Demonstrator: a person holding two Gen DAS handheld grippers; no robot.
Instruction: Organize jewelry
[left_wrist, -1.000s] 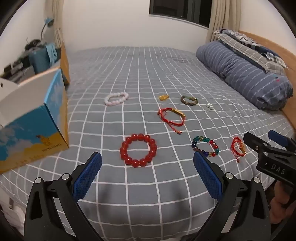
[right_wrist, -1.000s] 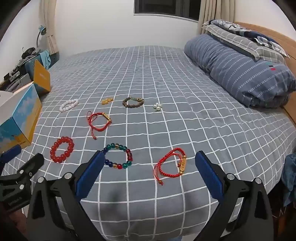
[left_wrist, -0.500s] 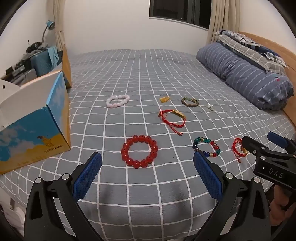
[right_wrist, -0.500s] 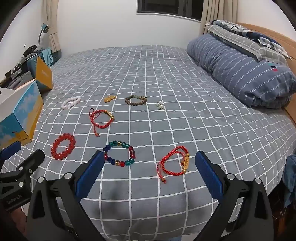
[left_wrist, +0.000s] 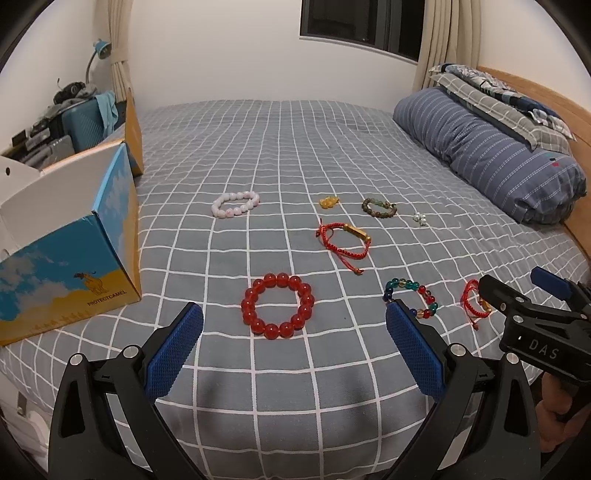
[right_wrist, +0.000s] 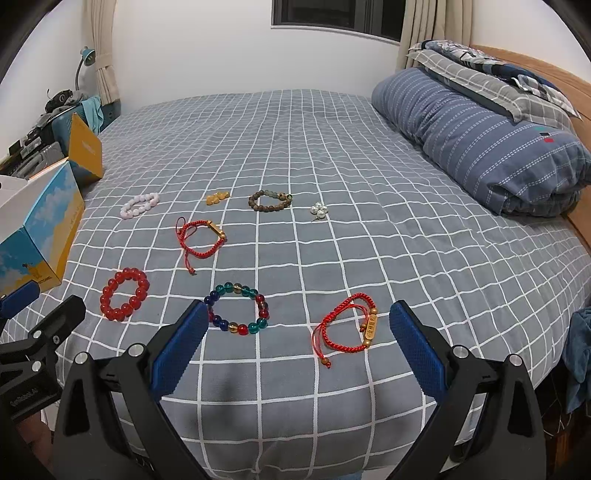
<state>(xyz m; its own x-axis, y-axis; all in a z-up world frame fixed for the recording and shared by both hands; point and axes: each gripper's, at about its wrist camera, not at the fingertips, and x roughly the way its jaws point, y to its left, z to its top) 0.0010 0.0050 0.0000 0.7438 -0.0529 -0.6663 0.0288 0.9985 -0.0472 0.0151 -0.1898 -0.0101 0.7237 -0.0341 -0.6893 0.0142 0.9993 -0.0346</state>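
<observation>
Several bracelets lie on the grey checked bed. A red bead bracelet (left_wrist: 277, 305) lies just beyond my left gripper (left_wrist: 293, 350), which is open and empty. A multicoloured bead bracelet (right_wrist: 237, 308) and a red cord bracelet with a gold tag (right_wrist: 349, 326) lie just beyond my right gripper (right_wrist: 297, 349), also open and empty. Farther off are a second red cord bracelet (left_wrist: 345, 240), a pink bead bracelet (left_wrist: 235, 204), an amber charm (left_wrist: 328, 202), a brown bead bracelet (left_wrist: 379, 207) and a pearl cluster (right_wrist: 319, 211).
An open blue and yellow cardboard box (left_wrist: 70, 251) stands on the bed's left edge. A rolled striped duvet (left_wrist: 491, 155) and pillows lie at the right by the wooden headboard. A suitcase and clutter stand beyond the box. The bed's front edge is under both grippers.
Both grippers have risen and drawn back slightly, so the bracelets sit a little lower in the views. Nothing on the bed has moved; both stay open.
</observation>
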